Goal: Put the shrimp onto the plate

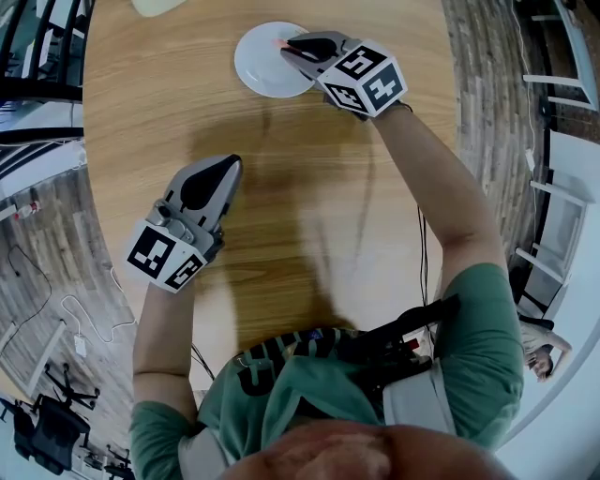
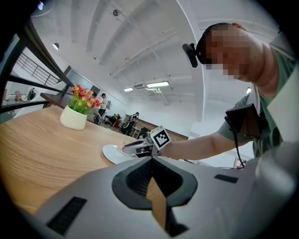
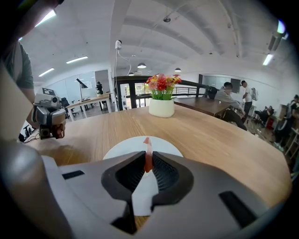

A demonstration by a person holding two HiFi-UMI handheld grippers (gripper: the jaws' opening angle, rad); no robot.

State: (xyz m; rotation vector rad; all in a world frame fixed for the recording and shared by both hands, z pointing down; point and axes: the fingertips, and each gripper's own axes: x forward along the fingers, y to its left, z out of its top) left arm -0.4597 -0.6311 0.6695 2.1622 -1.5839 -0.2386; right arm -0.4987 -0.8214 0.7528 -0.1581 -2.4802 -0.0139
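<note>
A white plate (image 1: 262,61) lies on the round wooden table (image 1: 281,187) at the far side. My right gripper (image 1: 286,44) hangs over the plate, shut on a small orange-pink shrimp (image 3: 148,156) whose tip sticks out between the pads above the plate (image 3: 122,147). The shrimp (image 1: 280,42) shows as a pink speck at the jaw tips in the head view. My left gripper (image 1: 230,167) rests nearer me at the table's left, jaws together, nothing in them. From the left gripper view the plate (image 2: 114,153) and the right gripper (image 2: 133,148) lie ahead.
A white pot of red and yellow flowers (image 3: 161,100) stands beyond the plate, also at the table's far edge as a flower pot (image 1: 164,6). People sit at tables in the background. Cables lie on the floor at the left.
</note>
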